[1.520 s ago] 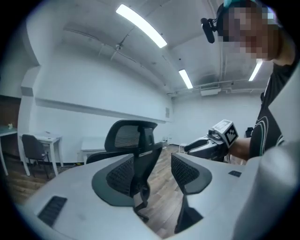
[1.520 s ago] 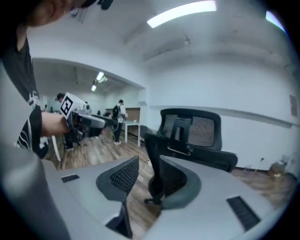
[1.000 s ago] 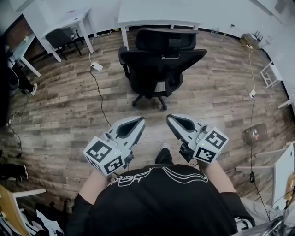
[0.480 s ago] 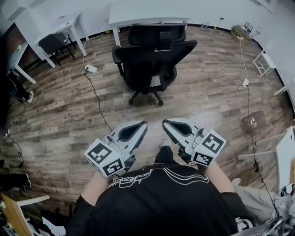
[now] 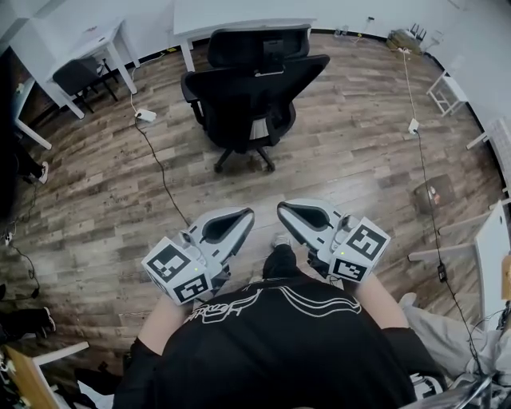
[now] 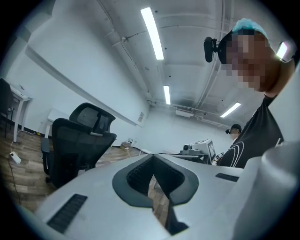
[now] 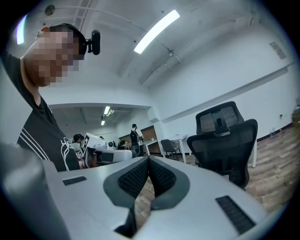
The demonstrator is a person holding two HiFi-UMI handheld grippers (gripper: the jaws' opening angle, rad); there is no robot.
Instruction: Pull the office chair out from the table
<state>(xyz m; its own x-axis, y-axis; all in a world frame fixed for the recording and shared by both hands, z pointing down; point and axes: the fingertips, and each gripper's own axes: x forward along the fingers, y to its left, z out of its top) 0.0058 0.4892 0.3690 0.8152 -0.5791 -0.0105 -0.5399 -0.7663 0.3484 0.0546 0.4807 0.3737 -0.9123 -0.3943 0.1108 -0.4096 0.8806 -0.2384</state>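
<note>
head view: black mesh office chair point(image 5: 247, 96) just beside white table point(image 5: 239, 16), backrest facing away from it; left gripper point(image 5: 246, 216) and right gripper point(image 5: 283, 211) well apart from table | left gripper view: fingers pressed together, empty | right gripper view: fingers pressed together, empty

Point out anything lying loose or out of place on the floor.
A white power strip lies on the wooden floor left of the black office chair, with a black cable trailing from it across open floor, a likely trip hazard.
</note>
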